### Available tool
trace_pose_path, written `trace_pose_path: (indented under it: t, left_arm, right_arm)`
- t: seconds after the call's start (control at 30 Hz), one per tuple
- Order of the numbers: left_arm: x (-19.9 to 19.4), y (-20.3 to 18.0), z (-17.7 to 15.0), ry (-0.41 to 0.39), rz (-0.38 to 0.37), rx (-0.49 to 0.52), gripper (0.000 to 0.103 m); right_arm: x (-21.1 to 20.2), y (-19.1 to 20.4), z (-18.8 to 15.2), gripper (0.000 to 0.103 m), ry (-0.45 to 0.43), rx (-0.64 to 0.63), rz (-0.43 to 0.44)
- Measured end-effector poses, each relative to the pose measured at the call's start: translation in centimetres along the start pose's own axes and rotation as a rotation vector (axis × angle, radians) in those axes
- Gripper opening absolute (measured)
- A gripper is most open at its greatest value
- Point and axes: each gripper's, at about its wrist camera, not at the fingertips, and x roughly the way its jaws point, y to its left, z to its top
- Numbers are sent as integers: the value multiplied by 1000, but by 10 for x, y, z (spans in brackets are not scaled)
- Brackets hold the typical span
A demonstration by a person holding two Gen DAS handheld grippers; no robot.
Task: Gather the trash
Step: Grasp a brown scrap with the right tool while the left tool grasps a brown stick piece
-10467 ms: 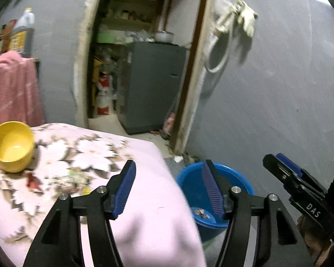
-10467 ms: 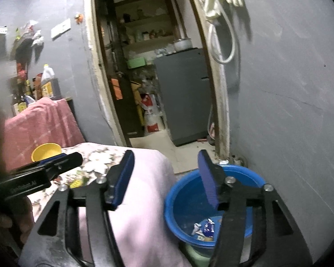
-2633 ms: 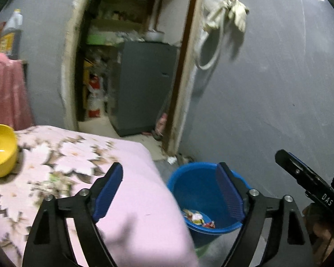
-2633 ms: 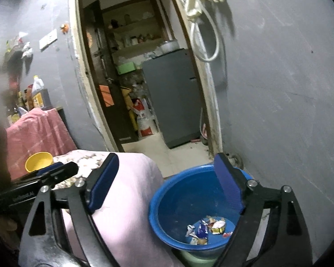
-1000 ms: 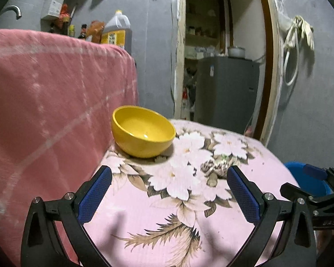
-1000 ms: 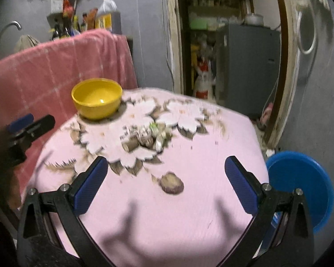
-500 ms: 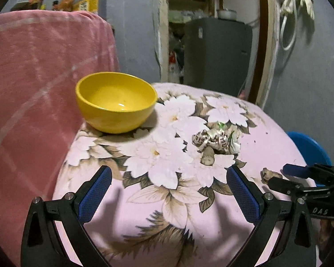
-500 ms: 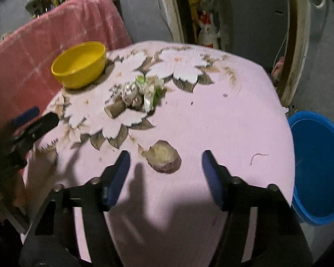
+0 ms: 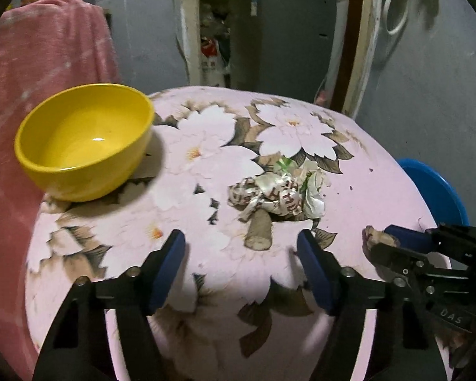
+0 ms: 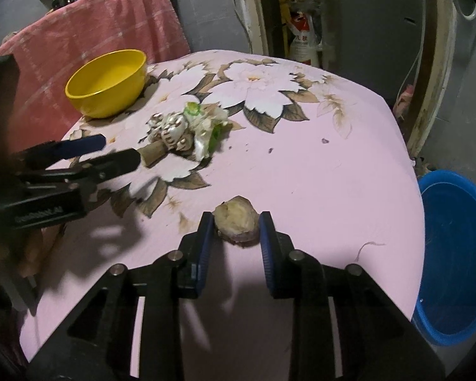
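Trash is sitting in two spots on the pink floral tablecloth (image 10: 317, 165): a crumpled brownish wad (image 10: 236, 223) near the front edge, and a heap of wrappers (image 9: 276, 195) toward the middle, with a short brown cork-like piece (image 9: 259, 230) poking out of it. The right gripper (image 10: 236, 227) is straddling the wad, its jaws closing in from both sides; the blue pads look just about against it, though a firm squeeze is hard to confirm. The left gripper (image 9: 241, 250) is hovering over the cloth just short of the wrapper heap, jaws narrowing too, with nothing gripped; the cork-like piece is lying just ahead of the gap between its tips. A yellow bowl (image 9: 85, 139) is standing at the back left of the table, apart from the heap, beside a pink towel (image 9: 41, 73) draped behind it. A blue basin (image 10: 453, 254) is waiting on the floor off the table's right side.
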Motion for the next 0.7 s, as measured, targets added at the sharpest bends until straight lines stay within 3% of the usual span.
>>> trace_pose_path:
  t: [0.13,0.4,0.6,0.7]
  left_arm:
    - [15,-3,6,49,2,14,47]
    - [22,-5,10,76,27,47,35]
    - [23,-4,12,87,6,27,18]
    - [18,-7,9,90,6,24,17]
  right_arm:
    - [3,-6,5,56,-7,8,-7]
    - [6,-10,6,57,-6,20,-2]
    - [8,-9,6,58,10,21,-3]
    - [8,-10,6,58,16,24,-3]
